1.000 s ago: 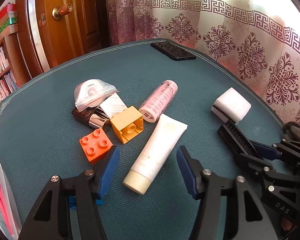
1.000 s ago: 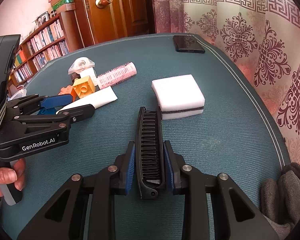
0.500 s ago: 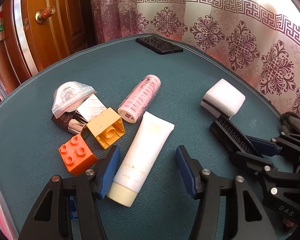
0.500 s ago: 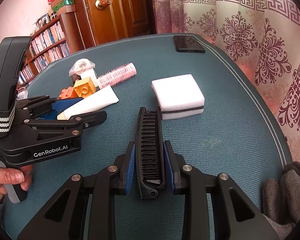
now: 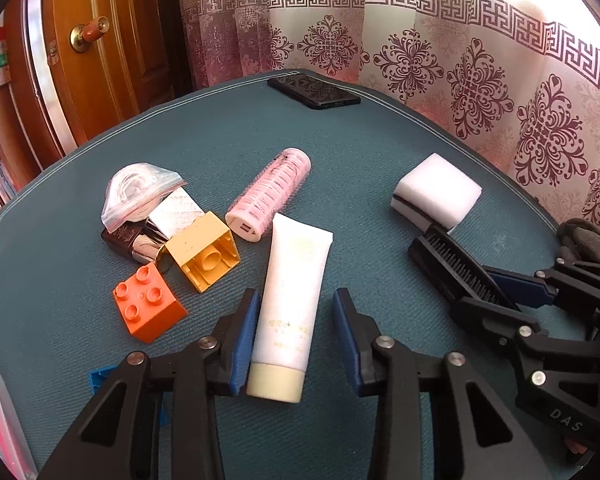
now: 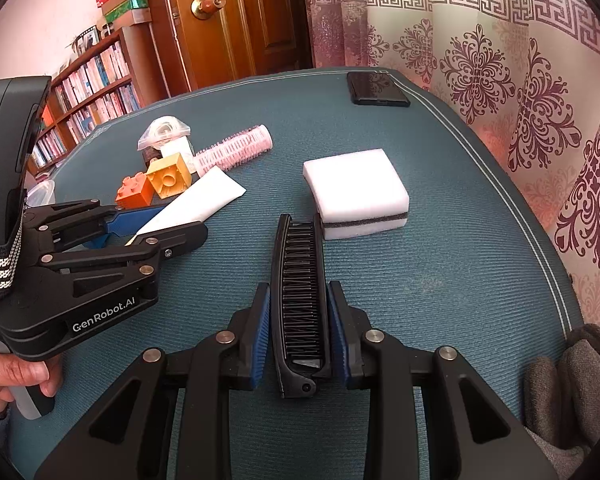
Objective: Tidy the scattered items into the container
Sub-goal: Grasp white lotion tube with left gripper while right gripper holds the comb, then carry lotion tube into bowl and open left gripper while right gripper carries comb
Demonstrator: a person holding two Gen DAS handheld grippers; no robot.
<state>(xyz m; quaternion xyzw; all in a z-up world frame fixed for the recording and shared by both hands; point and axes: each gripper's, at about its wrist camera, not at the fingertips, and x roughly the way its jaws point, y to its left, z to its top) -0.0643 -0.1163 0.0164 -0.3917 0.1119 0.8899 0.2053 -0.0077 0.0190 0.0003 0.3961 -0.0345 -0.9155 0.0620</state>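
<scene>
Cream tube (image 5: 287,304) lies between my left gripper's (image 5: 294,336) wide-open fingers; orange brick (image 5: 148,307) and yellow brick (image 5: 204,255) crowd its left. My right gripper (image 6: 299,330) clamps the black comb (image 6: 299,296) against the white sponge (image 6: 356,192).

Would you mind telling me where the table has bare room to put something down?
Bare cloth lies between the sponge and the phone, and right of the comb towards the table edge. It is crowded around the yellow block and the tube.
</scene>
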